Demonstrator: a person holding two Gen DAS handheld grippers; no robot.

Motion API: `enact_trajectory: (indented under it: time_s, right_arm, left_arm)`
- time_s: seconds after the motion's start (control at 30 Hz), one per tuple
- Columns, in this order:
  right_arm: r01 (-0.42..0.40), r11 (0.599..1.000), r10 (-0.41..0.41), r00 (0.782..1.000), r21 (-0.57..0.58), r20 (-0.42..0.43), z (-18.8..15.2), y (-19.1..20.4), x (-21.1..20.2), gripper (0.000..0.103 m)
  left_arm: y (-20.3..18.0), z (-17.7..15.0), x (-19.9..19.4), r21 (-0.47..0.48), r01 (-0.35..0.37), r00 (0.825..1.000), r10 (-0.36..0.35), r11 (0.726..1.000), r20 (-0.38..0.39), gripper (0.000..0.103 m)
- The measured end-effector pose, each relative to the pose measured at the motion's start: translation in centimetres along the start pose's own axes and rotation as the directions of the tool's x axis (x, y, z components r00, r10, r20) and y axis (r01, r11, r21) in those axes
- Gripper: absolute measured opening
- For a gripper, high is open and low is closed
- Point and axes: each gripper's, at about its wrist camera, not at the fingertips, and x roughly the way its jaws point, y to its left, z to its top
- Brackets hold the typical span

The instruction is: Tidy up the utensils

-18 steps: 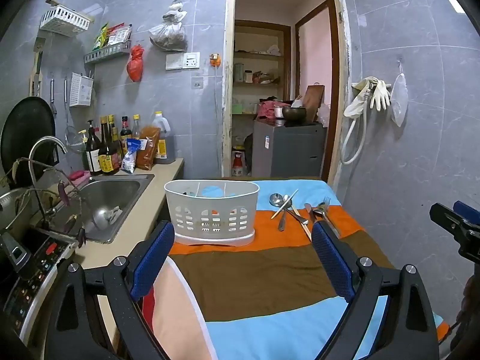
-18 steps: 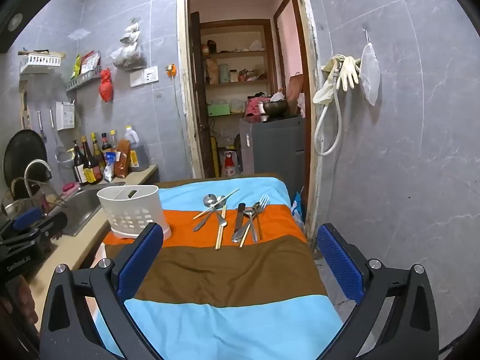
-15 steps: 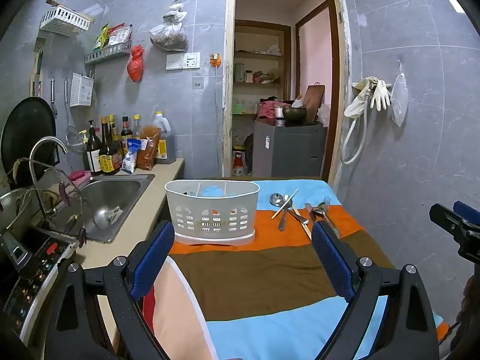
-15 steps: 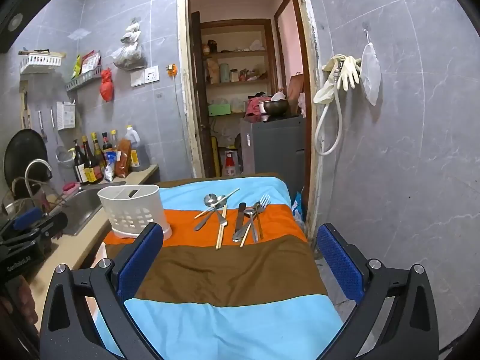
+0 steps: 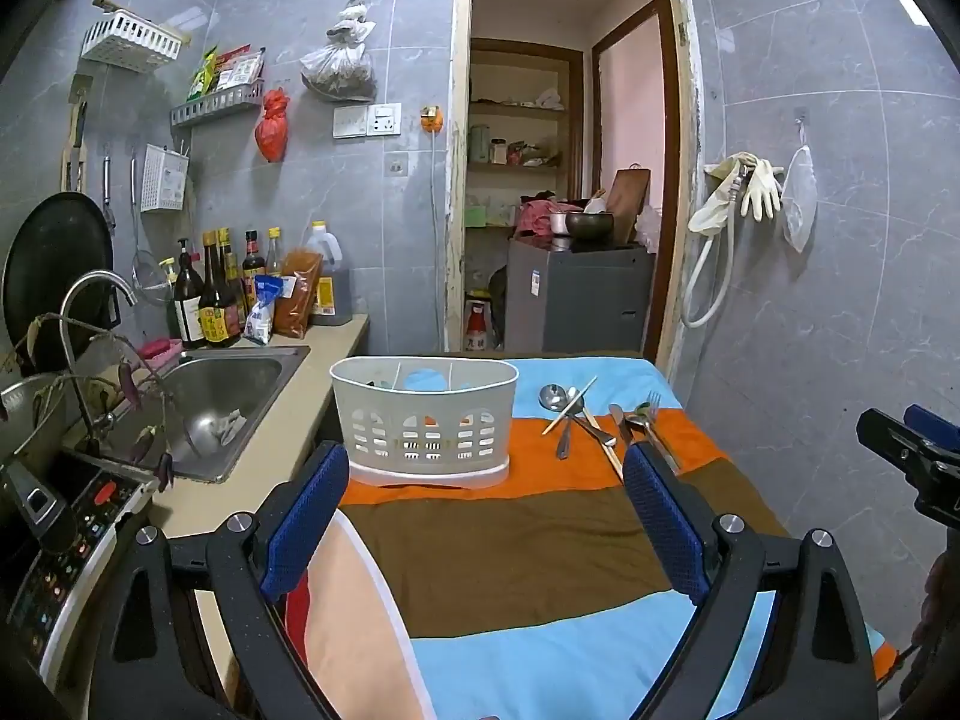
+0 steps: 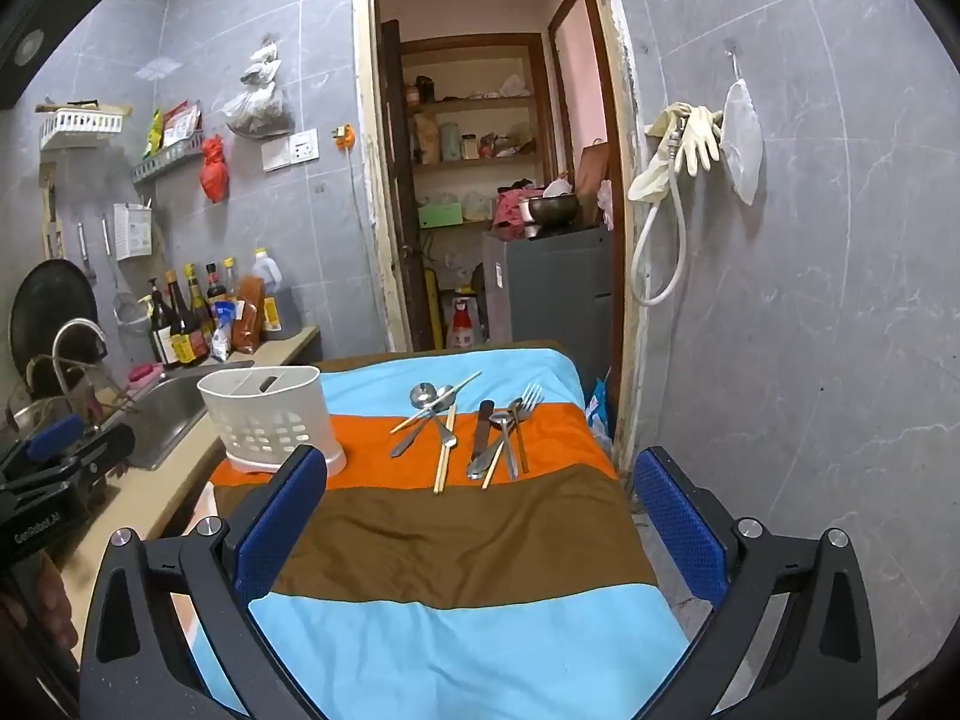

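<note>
Two grippers hang above a striped cloth [image 6: 456,546] on the bench, the left gripper [image 5: 483,525] and the right gripper [image 6: 480,531], each with its blue-padded jaws spread wide and nothing between them. Ahead of the left jaws, slightly toward their left pad, a white slotted utensil caddy [image 5: 425,417] stands on the cloth's orange band with a steel sink [image 5: 231,396] further left. Ahead of the right jaws, about midway between their pads, lies loose cutlery: spoons [image 6: 423,396], chopsticks [image 6: 445,450], a knife [image 6: 482,429] and a fork [image 6: 529,399], well apart from either gripper.
</note>
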Motion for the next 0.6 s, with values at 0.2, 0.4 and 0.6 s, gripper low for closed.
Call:
enact_trajectory:
  time_s: [0.2, 0.4, 0.6]
  right_arm:
    - [0.0, 1.0, 0.0, 1.0, 0.0, -0.002, -0.1, 0.6, 0.0, 0.103]
    - [-0.002, 1.0, 0.002, 1.0, 0.003, -0.005, -0.1, 0.3, 0.2, 0.103]
    - [-0.002, 1.0, 0.002, 1.0, 0.006, -0.011, -0.5, 0.2, 0.2, 0.103]
  left_arm:
    - [0.0, 0.0, 0.0, -0.001, 0.002, 1.0, -0.002, 1.0, -0.001, 0.089]
    - [0.3, -1.5, 0.6, 0.0, 0.005, 1.0, -0.005, 1.0, -0.004, 0.089]
    - [0.7, -2.3, 0.9, 0.001, 0.008, 1.0, -0.008, 1.0, -0.01, 0.089]
